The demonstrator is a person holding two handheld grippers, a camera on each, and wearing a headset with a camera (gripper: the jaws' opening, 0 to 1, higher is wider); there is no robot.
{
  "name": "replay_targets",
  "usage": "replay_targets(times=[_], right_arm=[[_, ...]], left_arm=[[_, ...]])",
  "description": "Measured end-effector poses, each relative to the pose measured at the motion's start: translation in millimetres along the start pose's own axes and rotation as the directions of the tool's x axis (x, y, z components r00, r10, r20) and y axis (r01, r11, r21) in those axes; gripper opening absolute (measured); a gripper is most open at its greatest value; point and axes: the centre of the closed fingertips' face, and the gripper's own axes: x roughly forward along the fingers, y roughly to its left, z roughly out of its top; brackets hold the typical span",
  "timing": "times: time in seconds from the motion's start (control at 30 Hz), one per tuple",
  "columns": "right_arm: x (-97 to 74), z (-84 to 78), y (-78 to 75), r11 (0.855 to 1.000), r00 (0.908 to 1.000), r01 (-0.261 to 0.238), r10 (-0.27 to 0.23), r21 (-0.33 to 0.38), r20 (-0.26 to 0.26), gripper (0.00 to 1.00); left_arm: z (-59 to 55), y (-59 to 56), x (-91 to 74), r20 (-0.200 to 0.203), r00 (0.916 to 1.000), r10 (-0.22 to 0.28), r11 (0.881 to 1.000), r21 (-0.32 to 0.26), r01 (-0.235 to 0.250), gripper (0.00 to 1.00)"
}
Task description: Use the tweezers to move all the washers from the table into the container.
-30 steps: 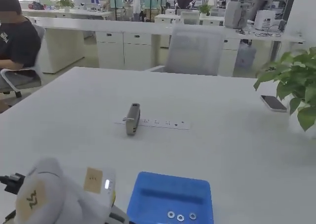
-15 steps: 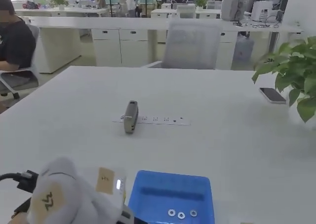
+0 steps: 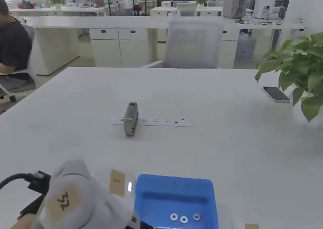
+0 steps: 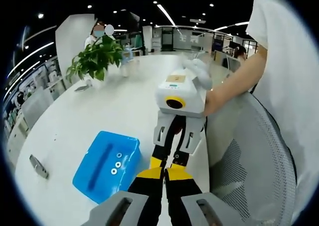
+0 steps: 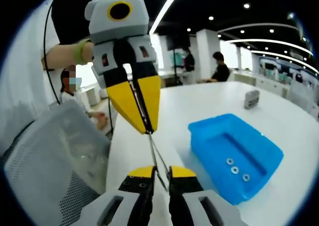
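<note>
Wide white surface point(image 3: 227, 148) out front, a grey office chair point(image 3: 194, 47) parked at its far edge, and a leafy green plant point(image 3: 298, 72) leaning in from the right. Down at the near edge sits the blue container point(image 3: 171, 188), open-topped and flat on the surface.

Now the tongs, and they're nose to nose just beside the container! In the right gripper view, the left tongs point(image 5: 145, 126) come in from above, yellow jaws pinched together on the upper end of the tweezers. The right tongs point(image 5: 160, 173) meet them from below, jaws drawn in on the lower end. So both sets are clenched on the one tool, which is up off the surface.

Further back, a white power strip point(image 3: 159, 121) lies across the middle with a grey block point(image 3: 130, 119) at its left end. A dark phone point(image 3: 275, 94) rests near the plant.

The tweezers point(image 5: 155, 154) themselves are a thin metal sliver strung between the two tips. Three washers point(image 3: 184, 219) lie in a short row on the container's floor, toward its near wall.
</note>
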Motion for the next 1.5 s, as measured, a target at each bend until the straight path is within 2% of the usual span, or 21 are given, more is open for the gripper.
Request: replay_targets(times=[0.1, 0.2, 0.23, 0.33, 0.53, 0.6, 0.63, 0.67, 0.77, 0.9, 0.97, 1.07, 1.1, 1.13, 1.17, 1.2, 1.23, 1.3, 1.33, 1.37, 1.5], right_arm=[[-0.4, 2.8, -0.2, 1.000, 1.0000, -0.002, 0.002, 0.015, -0.006, 0.09], [-2.8, 16.6, 5.9, 0.999, 0.9986, -0.048, 0.048, 0.021, 0.021, 0.15], [-3.4, 17.5, 8.9, 0.997, 0.9974, -0.071, 0.071, 0.010, 0.008, 0.14], [-5.0, 15.4, 4.5, 0.996, 0.9951, -0.073, 0.071, -0.040, -0.069, 0.12], [-1.2, 12.3, -1.4, 0.995, 0.9891, -0.094, 0.090, -0.035, -0.117, 0.05], [-0.2, 12.3, 0.0, 0.995, 0.9887, -0.091, 0.085, -0.048, -0.124, 0.04], [0.2, 12.1, 0.3, 0.995, 0.9888, -0.088, 0.081, -0.050, -0.126, 0.04], [0.0, 11.8, 0.7, 0.995, 0.9886, -0.088, 0.082, -0.043, -0.127, 0.04], [0.5, 11.1, 1.7, 0.997, 0.9894, -0.078, 0.074, -0.022, -0.125, 0.03], [0.6, 11.0, 1.9, 0.998, 0.9916, -0.053, 0.050, -0.017, -0.119, 0.03], [-0.7, 10.4, 1.3, 0.998, 0.9910, -0.040, 0.033, -0.053, -0.130, 0.03], [-3.9, 8.7, 2.2, 0.996, 0.9884, -0.026, 0.012, -0.090, -0.152, 0.02], [-4.7, 8.2, 2.6, 0.996, 0.9886, -0.026, 0.013, -0.084, -0.150, 0.02], [-5.6, 8.0, 0.9, 0.997, 0.9910, -0.007, -0.003, -0.072, -0.134, 0.02], [-6.3, 8.2, -0.7, 0.998, 0.9929, 0.009, -0.017, -0.066, -0.117, 0.02], [-7.3, 8.8, -2.2, 1.000, 0.9958, 0.025, -0.026, -0.008, -0.088, 0.02], [-9.1, 8.7, -5.3, 0.999, 0.9964, 0.042, -0.041, 0.013, -0.074, 0.01], [-13.5, 9.1, -7.4, 0.995, 0.9980, 0.051, -0.047, 0.090, -0.043, 0.01], [-16.5, 10.7, -8.9, 0.988, 0.9985, 0.055, -0.053, 0.146, -0.017, 0.01], [-18.7, 12.4, -9.5, 0.984, 0.9987, 0.050, -0.051, 0.173, 0.000, 0.01], [-30.0, 17.8, -18.6, 0.961, 0.9964, 0.056, -0.071, 0.271, 0.046, 0.01]], left_arm=[[0.5, 2.5, 0.7, -0.005, 0.9999, -0.013, 1.000, -0.020, 0.013, 0.00], [1.7, 3.6, 2.0, 0.000, 0.9986, -0.054, 0.996, -0.069, 0.054, 0.00], [2.0, 5.5, 2.2, -0.002, 0.9986, -0.054, 0.996, -0.066, 0.053, 0.00], [3.6, 7.8, 4.1, -0.015, 0.9974, -0.070, 0.995, -0.072, 0.069, 0.00], [4.6, 7.7, 6.3, 0.001, 0.9966, -0.082, 0.992, -0.096, 0.082, 0.00], [5.9, 8.3, 3.4, 0.036, 0.9966, -0.075, 0.990, -0.117, 0.078, 0.00], [10.9, 9.0, 0.1, 0.089, 0.9943, -0.060, 0.983, -0.170, 0.074, 0.00], [13.0, 10.6, -2.6, 0.117, 0.9922, -0.044, 0.977, -0.202, 0.067, 0.00], [17.9, 19.7, -16.2, 0.204, 0.9779, 0.048, 0.963, -0.269, 0.008, 0.08], [13.9, 22.3, -36.8, 0.260, 0.9496, 0.175, 0.933, -0.351, -0.076, 0.20], [11.4, 19.0, -47.6, 0.285, 0.9294, 0.234, 0.912, -0.395, -0.109, 0.21], [11.0, 14.4, -64.4, 0.344, 0.8800, 0.328, 0.866, -0.481, -0.134, 0.22], [10.5, 12.5, -71.6, 0.365, 0.8522, 0.375, 0.841, -0.522, -0.146, 0.24], [9.1, 12.1, -76.1, 0.373, 0.8320, 0.410, 0.820, -0.550, -0.158, 0.26], [5.7, 10.8, -82.6, 0.378, 0.8009, 0.465, 0.789, -0.588, -0.181, 0.28], [3.4, 9.2, -86.2, 0.380, 0.7822, 0.494, 0.772, -0.606, -0.192, 0.31], [0.6, 6.7, -91.9, 0.385, 0.7515, 0.536, 0.743, -0.639, -0.202, 0.36], [-3.0, 1.4, -96.9, 0.384, 0.7246, 0.572, 0.712, -0.672, -0.206, 0.44], [-6.6, -2.0, -100.1, 0.378, 0.7082, 0.596, 0.690, -0.692, -0.212, 0.46], [-9.3, -4.6, -101.8, 0.374, 0.7002, 0.608, 0.682, -0.698, -0.219, 0.48], [-21.2, -13.3, -105.2, 0.343, 0.6837, 0.644, 0.646, -0.722, -0.247, 0.52]])
